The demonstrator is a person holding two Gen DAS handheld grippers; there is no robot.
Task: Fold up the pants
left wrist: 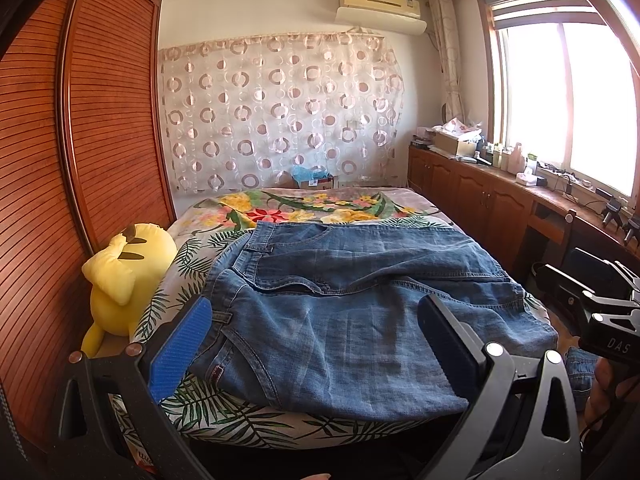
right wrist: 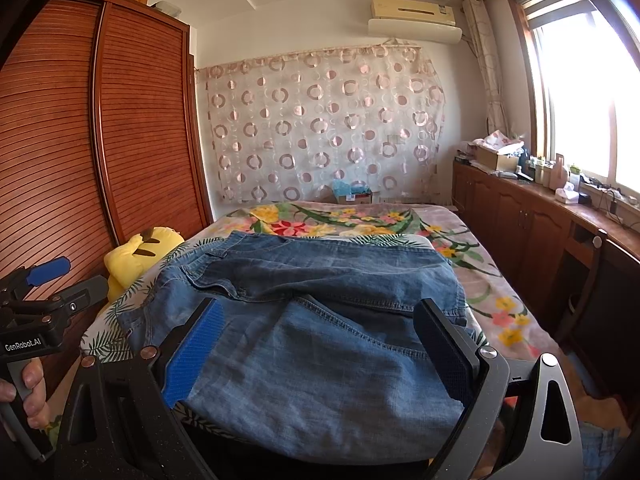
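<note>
Blue denim pants (left wrist: 352, 300) lie spread on a bed (left wrist: 224, 412) with a leaf-print cover, waistband toward the far left; they also show in the right wrist view (right wrist: 320, 320). One part of the pants hangs over the bed's right edge (left wrist: 578, 368). My left gripper (left wrist: 316, 312) is open and empty, its blue-padded fingers (left wrist: 182, 352) spread over the near edge of the pants. My right gripper (right wrist: 316, 320) is open and empty above the same near edge. The right gripper's body shows in the left view (left wrist: 592, 304), the left gripper's in the right view (right wrist: 44, 292).
A yellow plush toy (left wrist: 124, 272) sits at the bed's left edge against a wooden louvered wardrobe (left wrist: 100, 120). A floral blanket (left wrist: 304, 208) covers the far bed. Wooden cabinets (left wrist: 472, 188) with clutter run along the right under a window. A box (left wrist: 314, 179) stands behind the bed.
</note>
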